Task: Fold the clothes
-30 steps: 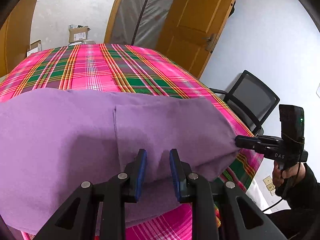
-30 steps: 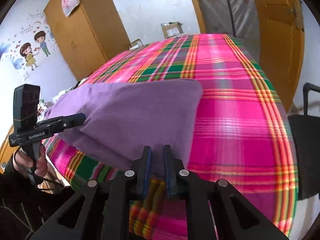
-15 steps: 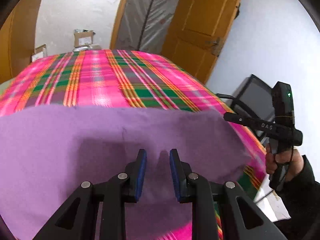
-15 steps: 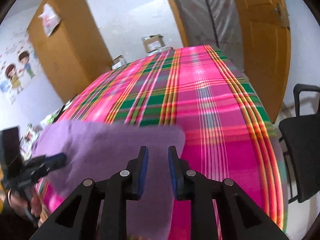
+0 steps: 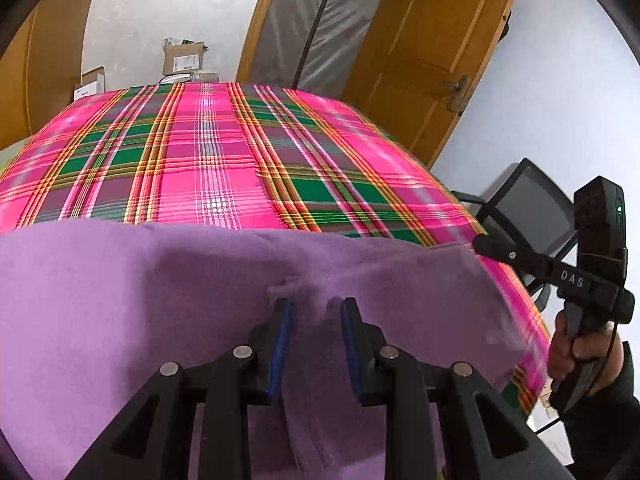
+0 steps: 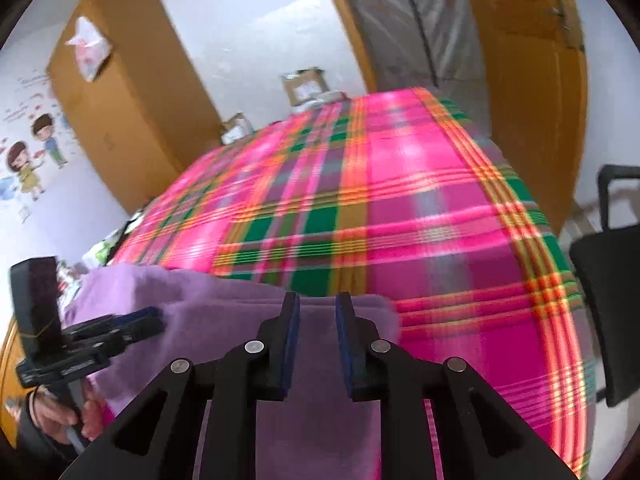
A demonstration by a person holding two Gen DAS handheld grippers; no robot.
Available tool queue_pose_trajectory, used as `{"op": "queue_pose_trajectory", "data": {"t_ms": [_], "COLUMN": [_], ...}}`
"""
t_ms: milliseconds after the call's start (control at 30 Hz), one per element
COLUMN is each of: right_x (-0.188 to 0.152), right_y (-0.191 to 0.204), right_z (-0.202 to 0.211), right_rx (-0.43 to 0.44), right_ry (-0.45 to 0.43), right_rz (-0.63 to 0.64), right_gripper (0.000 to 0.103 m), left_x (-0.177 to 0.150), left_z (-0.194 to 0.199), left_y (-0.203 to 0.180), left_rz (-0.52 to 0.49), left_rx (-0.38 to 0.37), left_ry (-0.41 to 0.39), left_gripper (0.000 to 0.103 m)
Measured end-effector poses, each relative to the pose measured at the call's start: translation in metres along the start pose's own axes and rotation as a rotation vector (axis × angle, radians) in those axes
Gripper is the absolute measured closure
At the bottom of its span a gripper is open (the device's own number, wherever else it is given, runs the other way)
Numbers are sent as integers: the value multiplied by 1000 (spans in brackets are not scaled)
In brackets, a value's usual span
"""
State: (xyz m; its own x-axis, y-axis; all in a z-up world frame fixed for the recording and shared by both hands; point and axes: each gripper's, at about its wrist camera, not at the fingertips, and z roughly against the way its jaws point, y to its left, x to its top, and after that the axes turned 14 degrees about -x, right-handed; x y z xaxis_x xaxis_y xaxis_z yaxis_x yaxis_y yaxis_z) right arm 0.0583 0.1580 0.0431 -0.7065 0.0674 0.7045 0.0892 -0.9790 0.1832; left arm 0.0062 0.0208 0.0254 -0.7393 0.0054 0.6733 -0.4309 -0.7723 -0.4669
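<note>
A bright pink plaid cloth covers the desk, with orange wooden doors and a wardrobe behind. Left claw first: its blue pads stand a little apart with a bunched ridge of the purple garment pinched up between them, so it's gripping the fabric. Right claw: pads parted, purple cloth beneath and between them, but whether they press on it can't be told. The garment lies spread over the near part of the desk. Out at the edges, a hand grips the right handle and a black chair stands beside the desk.
</note>
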Motion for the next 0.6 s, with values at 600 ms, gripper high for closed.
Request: {"op": "queue_pose_trajectory", "data": {"t_ms": [600], "right_x": [-27], "right_y": [86], "right_z": [-3], "right_rx": [167], "right_ry": [60], "right_rz": [198], "right_gripper": [73], "left_x": [-51], "left_z": [134], "left_y": [79], "left_rz": [190], "left_rx": [285], "left_ry": [-255], "left_gripper": [76]}}
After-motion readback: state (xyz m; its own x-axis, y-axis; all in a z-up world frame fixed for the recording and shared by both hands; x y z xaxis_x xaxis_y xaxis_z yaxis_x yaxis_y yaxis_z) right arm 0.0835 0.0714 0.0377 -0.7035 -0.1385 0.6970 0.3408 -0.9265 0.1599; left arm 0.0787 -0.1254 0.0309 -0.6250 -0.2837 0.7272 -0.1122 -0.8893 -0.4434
